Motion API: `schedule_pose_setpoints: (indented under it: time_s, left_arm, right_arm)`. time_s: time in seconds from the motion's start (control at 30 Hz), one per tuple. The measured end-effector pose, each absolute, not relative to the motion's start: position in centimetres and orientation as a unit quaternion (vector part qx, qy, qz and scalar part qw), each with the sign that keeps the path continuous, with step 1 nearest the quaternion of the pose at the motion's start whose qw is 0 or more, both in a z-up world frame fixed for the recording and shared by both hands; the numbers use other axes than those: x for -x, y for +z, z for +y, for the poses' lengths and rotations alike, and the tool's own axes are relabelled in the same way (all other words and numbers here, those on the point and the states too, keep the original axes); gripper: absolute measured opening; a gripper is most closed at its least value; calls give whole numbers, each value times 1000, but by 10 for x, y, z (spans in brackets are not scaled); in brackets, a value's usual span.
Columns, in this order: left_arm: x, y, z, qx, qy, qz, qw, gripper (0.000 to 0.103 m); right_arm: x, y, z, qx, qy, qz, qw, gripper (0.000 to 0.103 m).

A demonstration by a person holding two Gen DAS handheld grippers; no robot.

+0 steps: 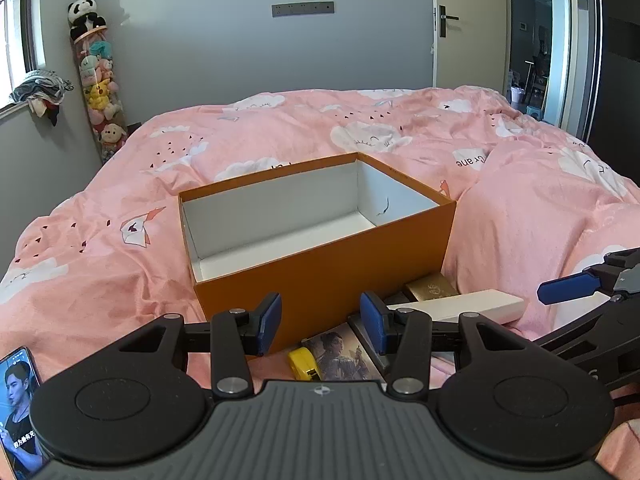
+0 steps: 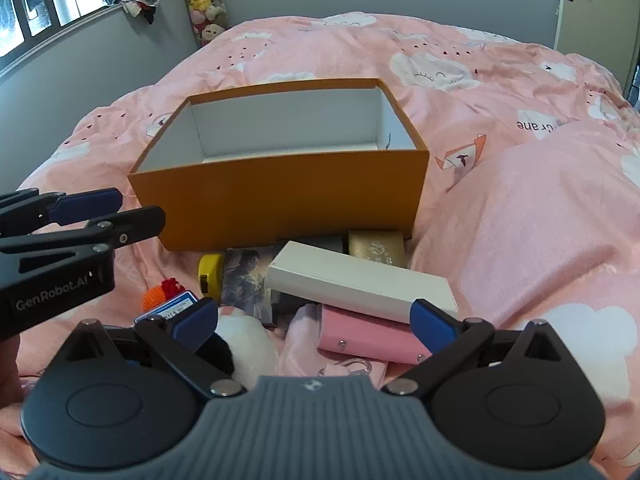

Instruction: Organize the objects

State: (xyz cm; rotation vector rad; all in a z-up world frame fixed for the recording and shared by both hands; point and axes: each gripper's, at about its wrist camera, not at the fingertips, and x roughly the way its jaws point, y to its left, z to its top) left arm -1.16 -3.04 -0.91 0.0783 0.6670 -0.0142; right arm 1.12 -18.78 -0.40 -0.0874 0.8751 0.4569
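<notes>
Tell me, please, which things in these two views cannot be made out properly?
- Dark flat item, right wrist view: mostly covered by the white box; identity unclear.
- Blue-edged card, right wrist view: partly behind a right tongs finger; print too small.
- Phone, left wrist view: cut off by the left edge.
- Orange box floor, both views: near part hidden by its front wall.

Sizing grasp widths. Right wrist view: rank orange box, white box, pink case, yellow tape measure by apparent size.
1. orange box, clearly largest though farthest.
2. white box.
3. pink case, partly hidden under the white box and nearer the camera, so its place against the white box is unsure.
4. yellow tape measure, smallest.
</notes>
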Motion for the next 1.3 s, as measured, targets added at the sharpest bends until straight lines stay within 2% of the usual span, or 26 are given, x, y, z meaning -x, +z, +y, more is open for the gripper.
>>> schedule_pose_setpoints:
  time_s: [1.13,1.23,1.3]
  left_arm:
    - [1,-15,-38,-57,-45,355,932,54]
    - [-7,-20,-42,-67,-64,363,927,54]
    - [-14,-24,-43,-68,-81,371,922,54]
  right_arm:
    - [-17,-12,-188,57,213,436,873,101]
    - [-24,-14,-187,72,218,438,869,97]
    - [-34,-18,-185,84,226,448,861,83]
